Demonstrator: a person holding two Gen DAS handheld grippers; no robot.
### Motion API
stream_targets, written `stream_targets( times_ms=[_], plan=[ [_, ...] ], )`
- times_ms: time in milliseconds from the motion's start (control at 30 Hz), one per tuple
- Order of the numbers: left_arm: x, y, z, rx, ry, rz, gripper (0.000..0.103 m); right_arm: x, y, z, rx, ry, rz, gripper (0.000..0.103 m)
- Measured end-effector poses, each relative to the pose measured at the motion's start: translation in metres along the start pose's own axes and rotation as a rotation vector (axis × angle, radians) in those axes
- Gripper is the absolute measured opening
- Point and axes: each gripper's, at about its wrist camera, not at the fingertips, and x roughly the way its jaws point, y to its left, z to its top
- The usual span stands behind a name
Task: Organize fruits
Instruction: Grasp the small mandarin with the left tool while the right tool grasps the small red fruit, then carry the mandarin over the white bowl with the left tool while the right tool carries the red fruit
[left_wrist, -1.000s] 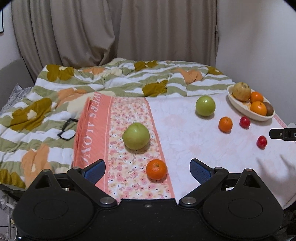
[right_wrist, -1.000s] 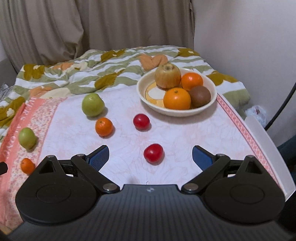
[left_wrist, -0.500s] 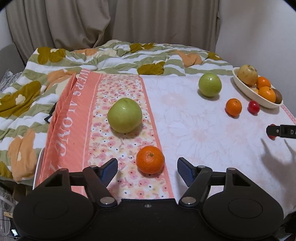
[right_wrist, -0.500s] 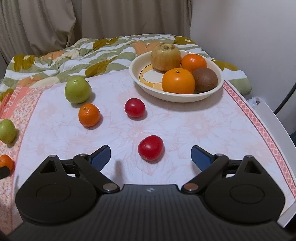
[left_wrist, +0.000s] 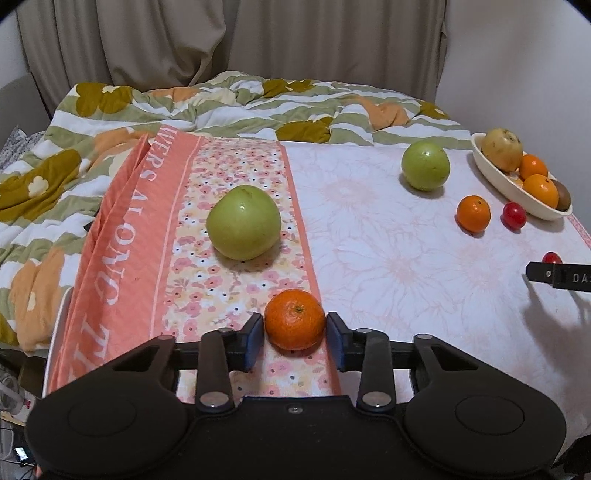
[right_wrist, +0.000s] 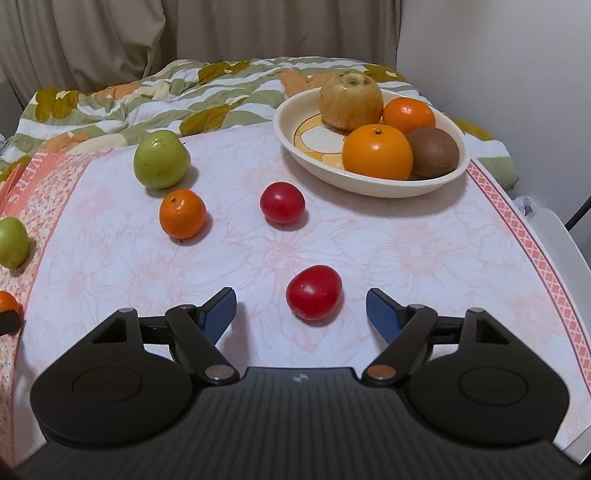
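Left gripper (left_wrist: 295, 334): blue pads closed against both sides of a small orange tangerine (left_wrist: 294, 319), which sits on the floral strip of the pink tablecloth (left_wrist: 388, 236) near the front edge. Right gripper (right_wrist: 301, 308): jaws spread wide, holding nothing; a red tomato (right_wrist: 314, 297) lies on the cloth between the fingertips, touching neither pad. Large green apple (left_wrist: 243, 222): on the floral strip, just beyond the held tangerine, directly ahead of the left gripper. Second green apple (right_wrist: 161, 159): farther back on the pale part of the cloth, near the rumpled quilt (left_wrist: 221, 103). Second tangerine (right_wrist: 182, 213): just in front of that apple, apart from it. Second red tomato (right_wrist: 282, 202): beside that tangerine, between it and the bowl, lying ahead of the right gripper on the line toward the bowl. Cream oval bowl (right_wrist: 295, 140): at the far right of the cloth, holding a yellow-brown fruit (right_wrist: 351, 99), two oranges (right_wrist: 376, 151) and a brown kiwi (right_wrist: 436, 151) touching one another; the left part of the bowl floor is bare. Curtains (left_wrist: 147, 44): hanging behind the quilt. In the left wrist view a black finger of the right gripper shows at the right edge, partly covering the near tomato.
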Motion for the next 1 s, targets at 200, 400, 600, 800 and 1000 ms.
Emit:
stream_targets(
  times_ms=[200, 400, 600, 800, 1000],
  plan=[
    [-0.001, 0.002, -0.002, -0.007, -0.004, -0.01, 0.039, 0.001, 0.001, 0.001, -0.01, 0.008, -0.005, 0.079],
    [-0.006, 0.004, -0.005, -0.006, -0.009, -0.008, 0.039, 0.004, 0.0, 0.003, -0.005, 0.01, -0.008, 0.07],
    [-0.014, 0.005, -0.007, -0.014, -0.019, -0.014, 0.039, 0.004, 0.003, 0.004, -0.022, 0.0, -0.018, 0.046],
    [-0.03, 0.0, -0.007, -0.012, -0.047, -0.027, 0.039, -0.008, 0.004, 0.007, -0.029, -0.025, -0.012, 0.046],
    [-0.049, -0.006, -0.004, -0.008, -0.077, -0.046, 0.039, -0.03, 0.004, 0.011, -0.022, -0.053, 0.003, 0.046]
  ],
)
